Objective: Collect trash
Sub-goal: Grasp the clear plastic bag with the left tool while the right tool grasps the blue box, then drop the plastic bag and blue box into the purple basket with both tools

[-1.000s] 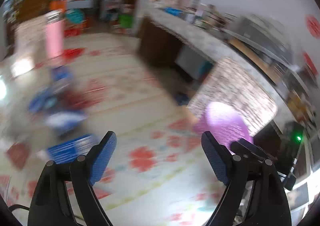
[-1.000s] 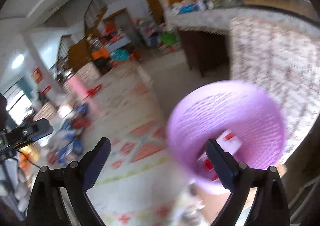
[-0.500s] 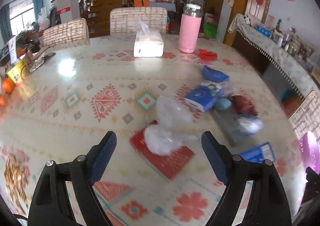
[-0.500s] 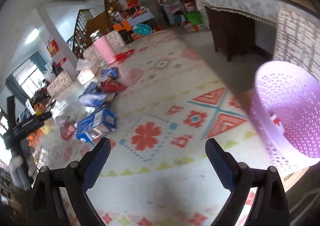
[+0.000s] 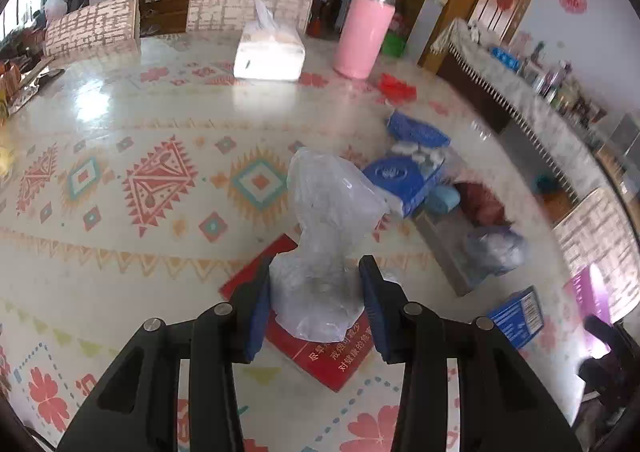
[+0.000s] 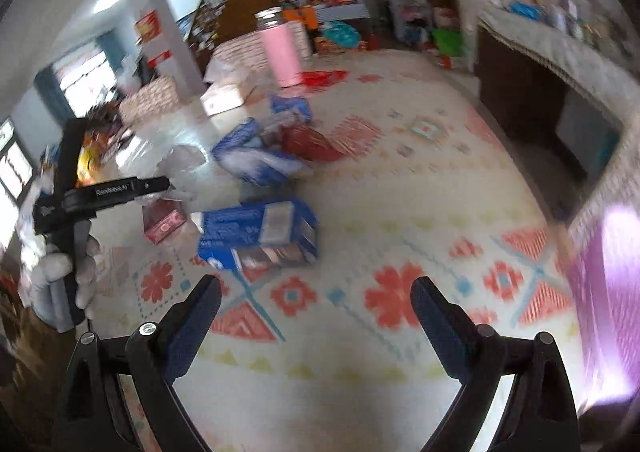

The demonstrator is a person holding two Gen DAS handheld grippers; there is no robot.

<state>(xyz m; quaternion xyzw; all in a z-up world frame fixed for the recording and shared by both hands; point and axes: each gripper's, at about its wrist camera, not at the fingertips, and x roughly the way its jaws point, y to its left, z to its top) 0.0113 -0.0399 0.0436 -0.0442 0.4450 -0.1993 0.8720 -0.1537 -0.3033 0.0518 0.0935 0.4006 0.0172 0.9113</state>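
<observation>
Left wrist view: my left gripper (image 5: 316, 308) jaws have just been closing round the upright clear plastic bag (image 5: 324, 236); my right jaws gape empty.

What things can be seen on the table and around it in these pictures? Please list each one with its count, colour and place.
table: one, pale with red and teal patterns, under everything.
plastic bag: one, clear, crumpled, between the left fingers.
flat red packet: one, red, under the bag.
tissue pack: one, white, far side.
tumbler: one, pink, beside the tissue pack.
blue box: one, blue, near the table edge.
trash pile: several pieces, blue, dark red, clear, right of the bag.
basket: one, purple, off the right edge.
chairs: two, brick-patterned, far side.
left gripper: black, blue pads, has just been closing, pressing the bag.
right gripper: black, open, nothing between.
</observation>
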